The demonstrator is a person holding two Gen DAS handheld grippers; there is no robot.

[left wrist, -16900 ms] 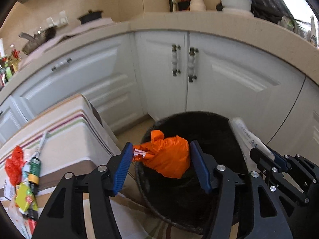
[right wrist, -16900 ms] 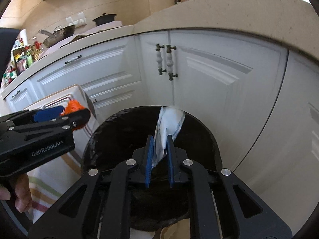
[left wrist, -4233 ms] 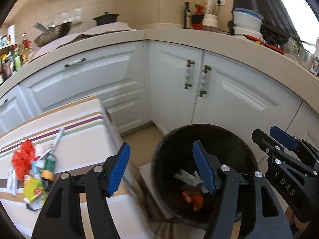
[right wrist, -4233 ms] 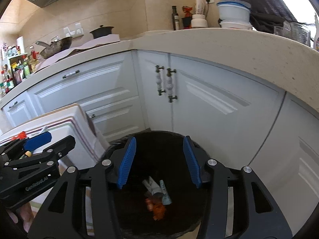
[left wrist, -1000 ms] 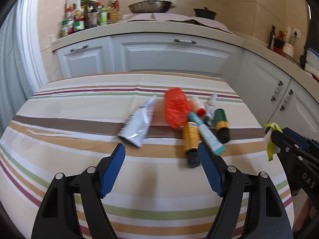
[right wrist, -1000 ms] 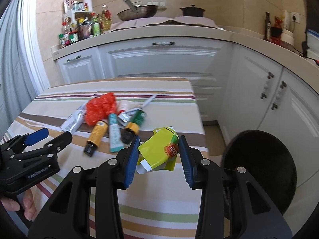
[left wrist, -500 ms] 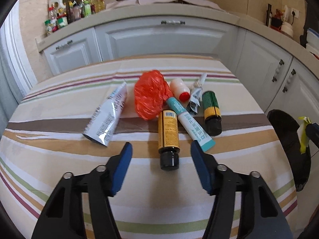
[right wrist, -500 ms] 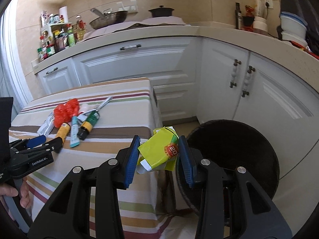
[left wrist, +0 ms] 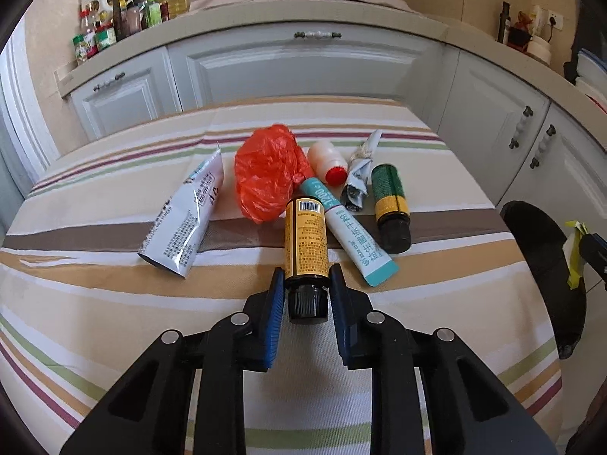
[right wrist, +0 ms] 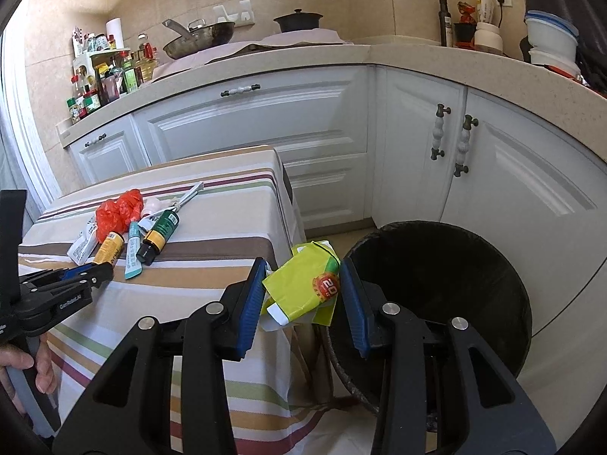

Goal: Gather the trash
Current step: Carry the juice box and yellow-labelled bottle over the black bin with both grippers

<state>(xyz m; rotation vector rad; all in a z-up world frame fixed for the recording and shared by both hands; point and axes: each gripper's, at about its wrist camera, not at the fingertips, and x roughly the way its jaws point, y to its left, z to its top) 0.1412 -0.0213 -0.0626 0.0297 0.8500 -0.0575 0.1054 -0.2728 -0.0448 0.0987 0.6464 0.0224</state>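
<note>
Left wrist view: the left tool point(left wrist: 306, 295) has its blue pads on either side of the black cap of a yellow bottle point(left wrist: 305, 242) lying on the striped desk point(left wrist: 95, 303); the pads look to be touching the cap, clenched on it. At 10 o'clock from the bottle lies a white tube point(left wrist: 184, 216), at 11 o'clock a crumpled orange bag point(left wrist: 265, 182). A teal-ended tube point(left wrist: 349, 231) lies just beside the bottle at 2 o'clock, touching the bag, and past it are a small white bottle with a red cap point(left wrist: 328, 161), a twisted wrapper point(left wrist: 360, 178) and a green bottle point(left wrist: 390, 208). The black bin point(left wrist: 546, 265) shows at 3 o'clock, off the desk's edge.

Right wrist view: the right tool point(right wrist: 302, 290) grasps a crushed yellow-green carton point(right wrist: 303, 282) between its pads — held in the air between the desk's corner and the bin's rim, not over the opening. The bin stands at 3 o'clock from the carton, before the white cupboards point(right wrist: 474, 174). The left tool sits at 9 o'clock, at the yellow bottle.
</note>
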